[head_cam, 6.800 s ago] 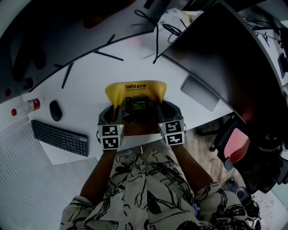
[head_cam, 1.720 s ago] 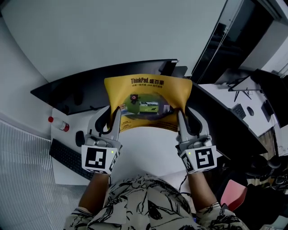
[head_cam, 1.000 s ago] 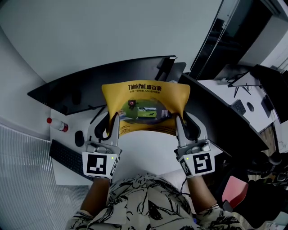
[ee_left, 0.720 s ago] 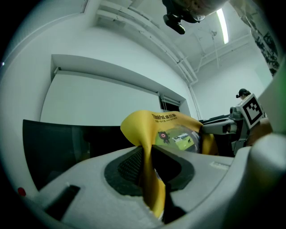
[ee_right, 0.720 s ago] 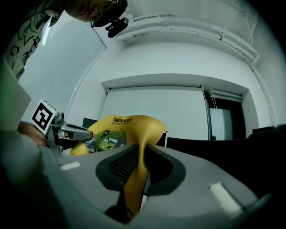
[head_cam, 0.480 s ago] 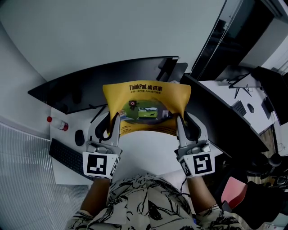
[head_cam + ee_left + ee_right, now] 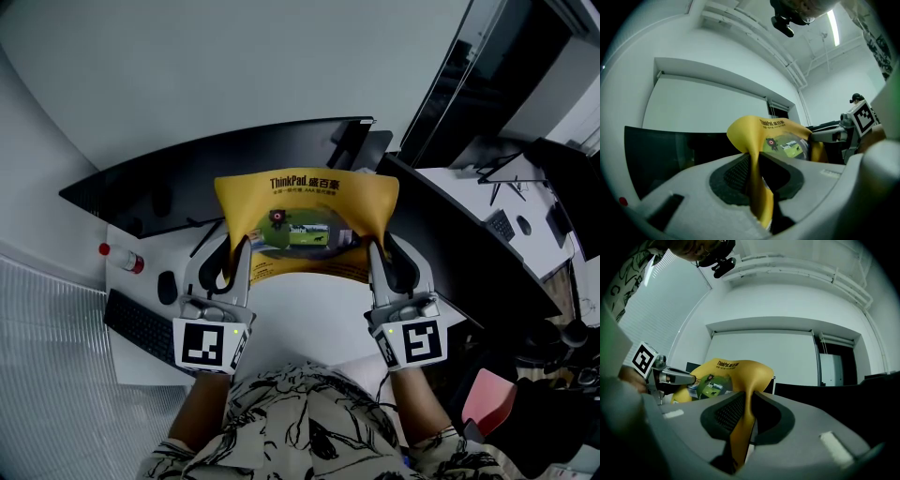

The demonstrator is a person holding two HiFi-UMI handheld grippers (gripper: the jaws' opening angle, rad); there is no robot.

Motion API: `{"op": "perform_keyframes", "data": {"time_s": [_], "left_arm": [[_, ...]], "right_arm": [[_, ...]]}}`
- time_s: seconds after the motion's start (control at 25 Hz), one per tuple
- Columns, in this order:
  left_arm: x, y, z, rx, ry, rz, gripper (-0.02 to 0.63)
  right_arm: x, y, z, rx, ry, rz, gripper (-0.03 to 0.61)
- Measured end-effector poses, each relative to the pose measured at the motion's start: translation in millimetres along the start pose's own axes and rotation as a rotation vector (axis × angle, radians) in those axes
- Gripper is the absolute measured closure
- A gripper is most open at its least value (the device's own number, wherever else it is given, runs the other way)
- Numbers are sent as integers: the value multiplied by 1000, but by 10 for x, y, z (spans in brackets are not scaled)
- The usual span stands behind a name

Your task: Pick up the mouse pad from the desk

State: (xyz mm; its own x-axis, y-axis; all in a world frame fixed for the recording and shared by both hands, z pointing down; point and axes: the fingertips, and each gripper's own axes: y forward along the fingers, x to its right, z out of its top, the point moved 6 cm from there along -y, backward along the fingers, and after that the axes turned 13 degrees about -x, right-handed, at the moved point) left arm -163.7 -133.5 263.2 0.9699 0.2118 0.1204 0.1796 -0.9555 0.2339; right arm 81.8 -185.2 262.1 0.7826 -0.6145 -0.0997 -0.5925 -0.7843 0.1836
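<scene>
Mouse pad (image 7: 305, 225) is clear of the worktop (image 7: 300, 314), held up in front of me, because I have the jaws of the left gripper (image 7: 238, 253) and right gripper (image 7: 373, 253) clamped narrow on its opposite side edges, which spreads the floppy sheet.

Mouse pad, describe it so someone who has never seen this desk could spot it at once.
Start at the white desk with the dark monitor behind it. Above it, the left hand-held gripper and right hand-held gripper each pinch one side of a limp sheet: the mouse pad. It alone is bright yellow, with a printed picture.
</scene>
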Motion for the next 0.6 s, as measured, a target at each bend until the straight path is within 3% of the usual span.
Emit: {"op": "perform_keyframes", "data": {"time_s": [0.16,0.6], "left_arm": [[-1,4,-5,2,1,-2,543],[-2,5,-2,-1,2,-4,543]], "right_arm": [[-3,7,-32,-32,9,-8,505],[-11,12,0,9,9,2,505]]}}
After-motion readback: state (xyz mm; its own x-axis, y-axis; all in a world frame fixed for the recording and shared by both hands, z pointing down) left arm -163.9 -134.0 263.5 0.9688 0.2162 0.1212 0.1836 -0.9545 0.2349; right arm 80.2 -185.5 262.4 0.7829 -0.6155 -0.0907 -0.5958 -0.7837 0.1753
